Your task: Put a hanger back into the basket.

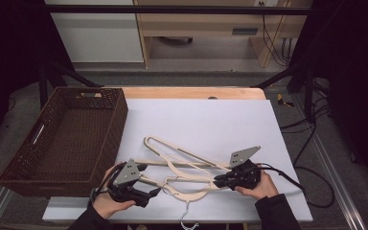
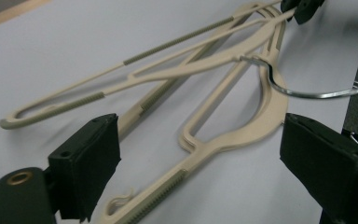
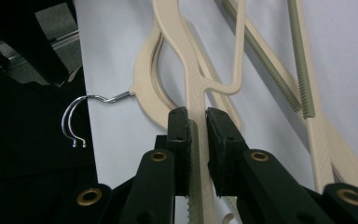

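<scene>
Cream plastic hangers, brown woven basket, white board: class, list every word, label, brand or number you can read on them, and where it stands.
None: no readable text on the cream plastic hangers, the brown woven basket or the white board; the black grippers' jaws are unmarked too.

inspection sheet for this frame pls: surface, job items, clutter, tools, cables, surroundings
Surface: white board on a wooden table.
Job's things: cream hangers overlapping, steel hooks past the near edge.
Clutter: empty brown basket at left.
Grippers: right tool clamps one hanger arm; left tool open, hangers between its jaws, untouched.
Cables: right tool's cable trails off the board; more cables on the floor at right.
Surroundings: cabinets behind, dark sides.
</scene>
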Tool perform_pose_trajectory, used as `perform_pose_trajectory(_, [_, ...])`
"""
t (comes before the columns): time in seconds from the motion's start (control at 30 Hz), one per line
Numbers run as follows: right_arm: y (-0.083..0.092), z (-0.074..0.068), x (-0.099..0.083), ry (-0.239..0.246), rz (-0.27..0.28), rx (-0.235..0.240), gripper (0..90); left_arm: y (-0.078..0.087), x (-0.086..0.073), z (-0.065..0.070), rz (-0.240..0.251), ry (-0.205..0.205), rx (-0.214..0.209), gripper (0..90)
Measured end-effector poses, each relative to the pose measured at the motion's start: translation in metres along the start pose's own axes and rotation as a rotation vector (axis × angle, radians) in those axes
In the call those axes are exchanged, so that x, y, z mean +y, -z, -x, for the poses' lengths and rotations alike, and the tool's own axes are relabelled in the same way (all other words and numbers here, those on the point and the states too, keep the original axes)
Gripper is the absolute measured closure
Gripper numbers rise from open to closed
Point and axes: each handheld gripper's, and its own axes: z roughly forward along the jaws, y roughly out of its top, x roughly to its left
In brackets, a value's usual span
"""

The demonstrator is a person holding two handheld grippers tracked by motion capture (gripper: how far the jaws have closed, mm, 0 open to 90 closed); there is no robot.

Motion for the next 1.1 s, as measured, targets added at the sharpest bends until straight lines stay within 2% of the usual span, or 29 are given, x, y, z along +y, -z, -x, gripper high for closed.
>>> perform_pose_trajectory(0.07, [0.0, 0.0, 0.0, -0.003, 0.01, 0.001, 79.9, -0.013, -0.002, 0.008, -0.012, -0.004, 0.002, 15.9])
perform_pose_trajectory(0.13, [0.001, 0.0, 0.0, -0.014, 0.011, 0.003, 79.9, -0.016, -0.002, 0.01, -0.007, -0.003, 0.001, 19.4])
perform_pose_trajectory(0.2, [0.0, 0.0, 0.0, -0.013, 0.013, 0.003, 79.9, -0.022, 0.001, 0.017, 0.024, -0.003, 0.008, 23.0])
perform_pose_trajectory(0.27, [0.0, 0.001, 0.0, -0.008, 0.018, 0.006, 79.9, -0.026, 0.003, 0.018, 0.054, 0.015, 0.011, 28.3])
perform_pose_trajectory(0.33, [-0.001, 0.001, 0.0, -0.009, 0.019, 0.005, 79.9, -0.027, 0.004, 0.019, 0.066, 0.015, 0.014, 33.9])
perform_pose_trajectory(0.4, [0.0, 0.0, 0.0, -0.009, 0.019, 0.0, 79.9, -0.032, 0.006, 0.021, 0.104, 0.031, 0.015, 40.0])
perform_pose_trajectory(0.47, [0.0, 0.0, 0.0, -0.01, 0.021, 0.0, 79.9, -0.032, 0.007, 0.022, 0.11, 0.029, 0.018, 46.0])
perform_pose_trajectory(0.6, [0.0, 0.0, 0.0, -0.013, 0.025, 0.001, 79.9, -0.038, 0.01, 0.024, 0.151, 0.047, 0.021, 57.7])
perform_pose_trajectory(0.7, [0.0, 0.0, 0.0, -0.012, 0.027, -0.001, 79.9, -0.04, 0.01, 0.027, 0.161, 0.043, 0.022, 65.4])
perform_pose_trajectory(0.93, [-0.001, 0.0, 0.0, -0.013, 0.027, 0.002, 79.9, -0.041, 0.012, 0.033, 0.175, 0.032, 0.03, 74.3])
perform_pose_trajectory(1.0, [-0.001, 0.0, 0.0, -0.014, 0.029, 0.001, 79.9, -0.041, 0.013, 0.035, 0.174, 0.029, 0.047, 80.4])
perform_pose_trajectory(1.1, [-0.001, 0.0, 0.0, -0.016, 0.028, 0.002, 79.9, -0.04, 0.014, 0.037, 0.175, 0.031, 0.064, 81.4])
